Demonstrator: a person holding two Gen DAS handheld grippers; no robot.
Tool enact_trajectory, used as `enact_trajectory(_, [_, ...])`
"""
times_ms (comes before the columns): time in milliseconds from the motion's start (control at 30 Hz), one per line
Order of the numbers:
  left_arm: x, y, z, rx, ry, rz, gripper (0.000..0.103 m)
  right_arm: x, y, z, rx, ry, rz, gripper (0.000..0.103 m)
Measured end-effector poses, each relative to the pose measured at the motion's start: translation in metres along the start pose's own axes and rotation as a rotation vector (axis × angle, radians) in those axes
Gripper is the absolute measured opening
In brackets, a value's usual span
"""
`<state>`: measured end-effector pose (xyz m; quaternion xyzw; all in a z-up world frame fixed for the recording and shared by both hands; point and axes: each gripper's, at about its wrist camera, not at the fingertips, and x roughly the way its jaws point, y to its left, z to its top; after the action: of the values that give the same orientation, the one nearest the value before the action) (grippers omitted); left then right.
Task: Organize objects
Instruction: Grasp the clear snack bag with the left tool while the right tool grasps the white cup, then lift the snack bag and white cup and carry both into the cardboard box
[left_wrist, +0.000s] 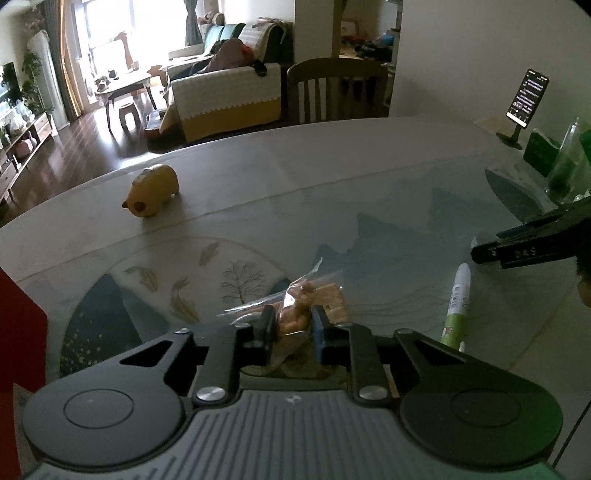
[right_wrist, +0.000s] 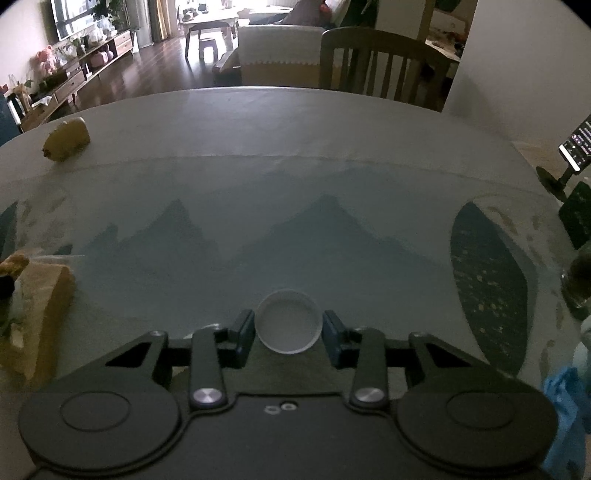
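My left gripper (left_wrist: 291, 323) is shut on a clear plastic snack bag (left_wrist: 295, 314) with orange-brown pieces inside, held just above the patterned table mat. A white and green marker (left_wrist: 457, 308) lies on the mat to its right. My right gripper (right_wrist: 289, 326) is shut on a small white round cap (right_wrist: 288, 320), hollow side facing the camera, low over the mat. In the right wrist view the snack bag (right_wrist: 40, 295) shows at the left edge. In the left wrist view the right gripper's black fingers (left_wrist: 517, 251) reach in from the right.
A yellow pig-shaped toy (left_wrist: 153, 190) (right_wrist: 66, 139) stands at the far left of the round table (left_wrist: 332, 155). A phone on a stand (left_wrist: 526, 98), a dark box (left_wrist: 541, 151) and a glass with green contents (left_wrist: 569, 162) crowd the right side. A wooden chair (right_wrist: 380, 62) stands behind.
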<state>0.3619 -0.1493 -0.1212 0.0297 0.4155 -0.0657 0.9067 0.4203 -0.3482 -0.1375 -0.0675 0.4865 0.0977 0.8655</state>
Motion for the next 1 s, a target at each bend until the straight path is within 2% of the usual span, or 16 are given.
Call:
enact_trajectory(267, [-0.017, 0.004, -0.007, -0.025, -0.027, -0.033, 0.019, -0.044, 0.011, -0.013, -0.021, -0.032, 0.064, 0.038])
enact_trajectory(567, [-0.046, 0.020, -0.022, -0.077, -0.048, -0.064, 0.019, -0.092, 0.048, -0.021, -0.067, -0.076, 0.137, 0.038])
enact_trajectory(1000, [-0.097, 0.058, -0.048, -0.129, -0.092, -0.116, 0.019, -0.141, 0.139, -0.026, -0.189, -0.110, 0.236, 0.038])
